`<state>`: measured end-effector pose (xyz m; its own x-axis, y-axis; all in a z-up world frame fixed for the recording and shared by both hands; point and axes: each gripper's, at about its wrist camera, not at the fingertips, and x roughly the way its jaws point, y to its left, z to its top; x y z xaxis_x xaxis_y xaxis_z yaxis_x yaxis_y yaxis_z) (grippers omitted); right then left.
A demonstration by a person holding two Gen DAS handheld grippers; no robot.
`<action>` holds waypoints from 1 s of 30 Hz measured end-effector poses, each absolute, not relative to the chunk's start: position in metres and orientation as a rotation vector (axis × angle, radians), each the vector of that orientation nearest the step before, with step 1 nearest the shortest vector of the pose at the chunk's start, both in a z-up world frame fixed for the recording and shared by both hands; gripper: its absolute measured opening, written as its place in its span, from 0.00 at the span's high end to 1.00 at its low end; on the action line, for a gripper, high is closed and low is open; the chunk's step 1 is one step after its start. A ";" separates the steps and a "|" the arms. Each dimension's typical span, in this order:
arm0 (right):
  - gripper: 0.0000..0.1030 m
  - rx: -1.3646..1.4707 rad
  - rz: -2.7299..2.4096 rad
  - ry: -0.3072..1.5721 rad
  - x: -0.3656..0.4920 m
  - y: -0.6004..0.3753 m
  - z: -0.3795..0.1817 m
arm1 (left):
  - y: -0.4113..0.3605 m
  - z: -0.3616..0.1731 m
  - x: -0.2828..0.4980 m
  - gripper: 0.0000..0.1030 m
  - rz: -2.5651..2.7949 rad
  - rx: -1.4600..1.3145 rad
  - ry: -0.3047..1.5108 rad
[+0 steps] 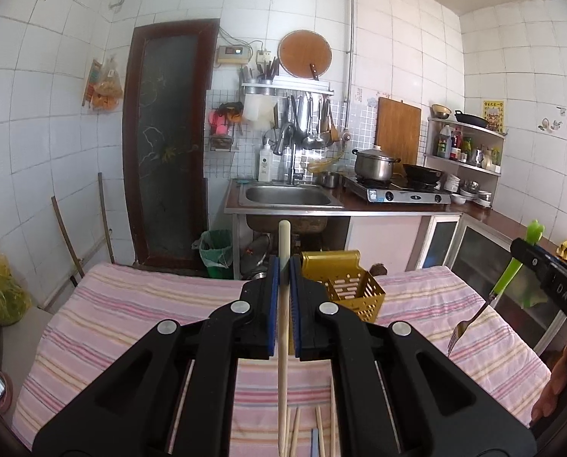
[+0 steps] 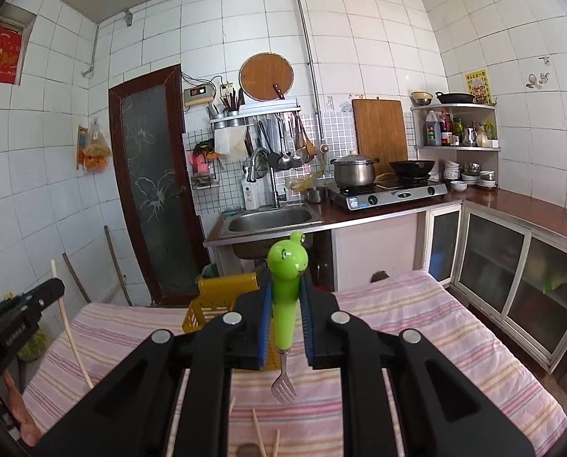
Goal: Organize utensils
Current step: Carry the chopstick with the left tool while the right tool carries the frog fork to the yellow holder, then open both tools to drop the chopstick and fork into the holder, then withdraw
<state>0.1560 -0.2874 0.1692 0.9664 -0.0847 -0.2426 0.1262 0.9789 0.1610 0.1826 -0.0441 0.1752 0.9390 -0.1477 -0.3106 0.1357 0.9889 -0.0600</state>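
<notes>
Both utensils held upright, holder just beyond.
Left gripper (image 1: pixel 283 301) fingers clamp the wooden stick (image 1: pixel 283 327); right gripper (image 2: pixel 285 316) fingers clamp the green fork (image 2: pixel 285 285), tines down; yellow holder (image 1: pixel 344 282) sits centre frame, nearer the left.

Table (image 1: pixel 139 304): covered by a cloth with pink, cream and lilac stripes, running away toward the kitchen counter.
Yellow utensil basket (image 1: pixel 354 285): slotted, standing on the cloth near the table's far edge, about 12 o'clock.
Chopsticks (image 1: pixel 295 434): several pale wooden ones lying loose on the cloth at 6 o'clock, near edge.
</notes>
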 end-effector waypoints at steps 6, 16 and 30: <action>0.86 0.178 -0.095 0.252 0.193 -0.287 0.181 | -0.047 0.195 0.212 0.96 -0.153 -0.051 0.303; 0.86 0.243 -0.082 0.210 0.263 -0.301 0.194 | -0.063 0.214 0.295 0.96 -0.202 -0.119 0.275; 0.86 0.166 -0.045 0.301 0.353 -0.273 0.144 | -0.104 0.176 0.379 0.96 -0.162 -0.100 0.177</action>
<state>0.3526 -0.2731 0.1441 0.9541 -0.0198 -0.2988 0.0693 0.9853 0.1560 0.3793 -0.1040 0.1762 0.9715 -0.1687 -0.1667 0.1511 0.9820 -0.1131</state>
